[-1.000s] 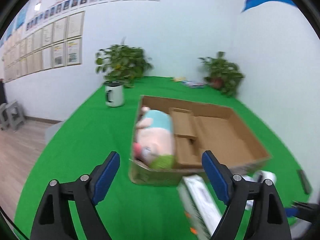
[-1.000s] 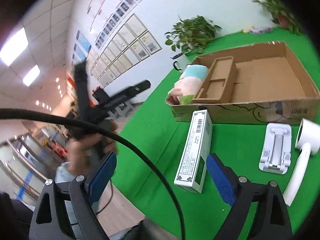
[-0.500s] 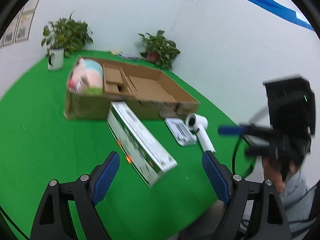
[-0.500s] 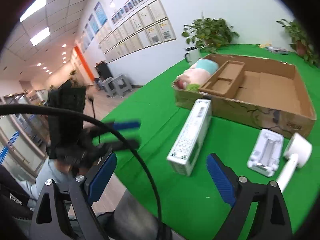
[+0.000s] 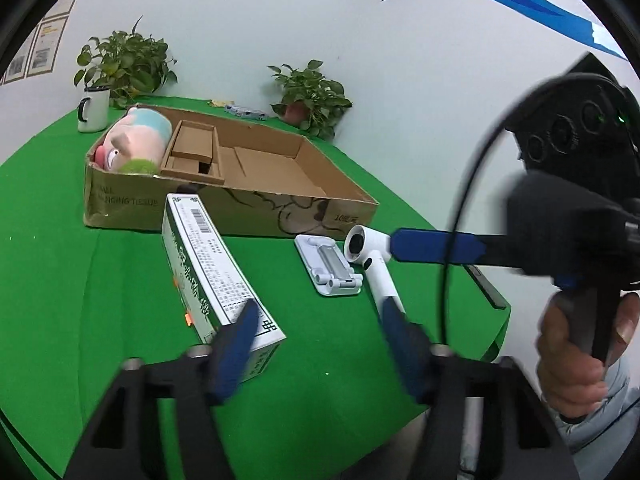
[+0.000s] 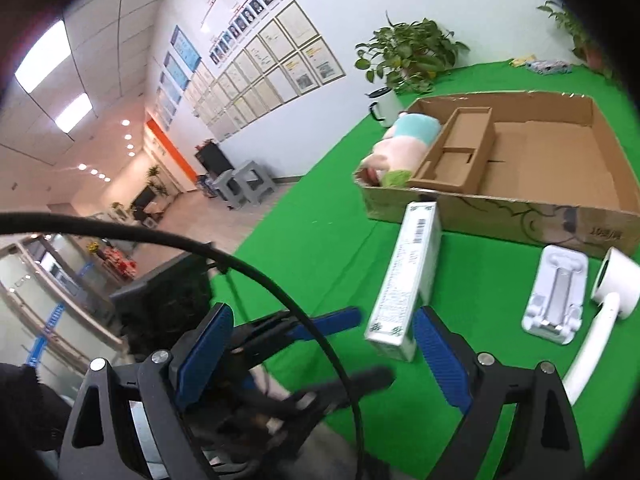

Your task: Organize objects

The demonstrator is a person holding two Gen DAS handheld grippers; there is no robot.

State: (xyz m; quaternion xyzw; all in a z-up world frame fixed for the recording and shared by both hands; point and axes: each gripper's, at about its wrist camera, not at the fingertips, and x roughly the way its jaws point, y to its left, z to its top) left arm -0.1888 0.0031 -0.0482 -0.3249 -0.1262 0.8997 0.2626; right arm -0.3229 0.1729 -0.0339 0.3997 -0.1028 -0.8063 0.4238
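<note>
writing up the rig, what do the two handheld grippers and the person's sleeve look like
Both the left gripper and the right gripper have black skeletal frames with cut-outs, silver pivot bolts and ribbed blue pads. A black cable loops past a black camera block. The sleeve is light grey-blue.

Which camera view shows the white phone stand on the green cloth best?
The left wrist view shows the white phone stand best: it is sharp, whole, and its hinged plate and rollers are clear. In the right wrist view the stand is also whole, between the long box and the hair dryer, but softer and more distorted.
</note>
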